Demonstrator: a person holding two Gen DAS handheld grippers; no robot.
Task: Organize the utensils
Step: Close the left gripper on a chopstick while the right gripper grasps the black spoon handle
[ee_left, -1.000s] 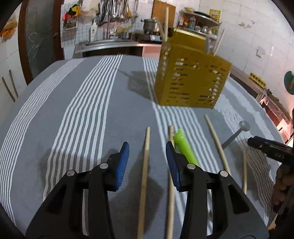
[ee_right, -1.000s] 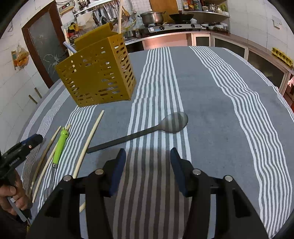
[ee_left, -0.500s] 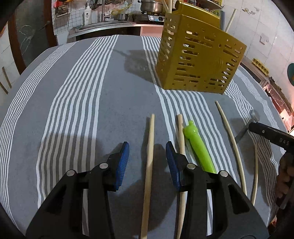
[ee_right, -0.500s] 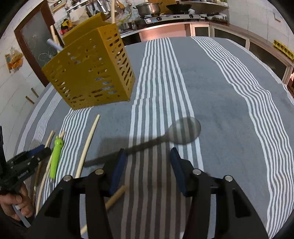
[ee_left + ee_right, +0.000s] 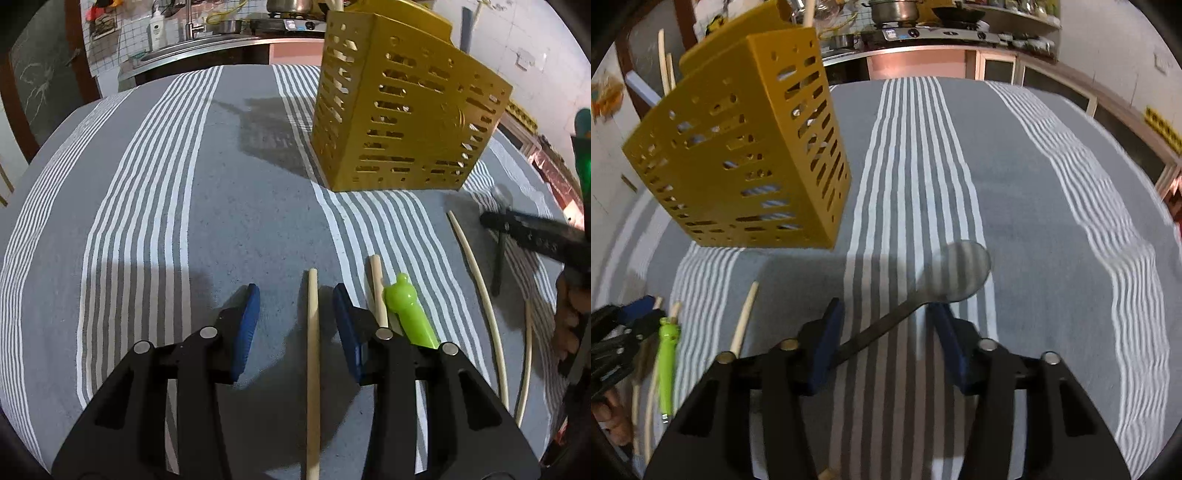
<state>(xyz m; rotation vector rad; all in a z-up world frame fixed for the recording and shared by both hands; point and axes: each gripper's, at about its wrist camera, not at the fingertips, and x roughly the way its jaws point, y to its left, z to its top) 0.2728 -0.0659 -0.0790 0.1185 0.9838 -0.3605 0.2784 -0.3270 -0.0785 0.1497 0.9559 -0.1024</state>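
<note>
Striped desk cloth (image 5: pixel 221 206) before yellow holder (image 5: pixel 402 122): left claw (image 5: pixel 295 321) open astride chopstick (image 5: pixel 312 354), right claw (image 5: pixel 882 334) open astride spoon (image 5: pixel 938 280), both ready to grasp.

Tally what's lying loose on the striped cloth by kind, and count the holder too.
Wooden sticks: 4
Green-handled utensil: 1
Grey spoon: 1
Yellow holder: 1
Total: 7
</note>
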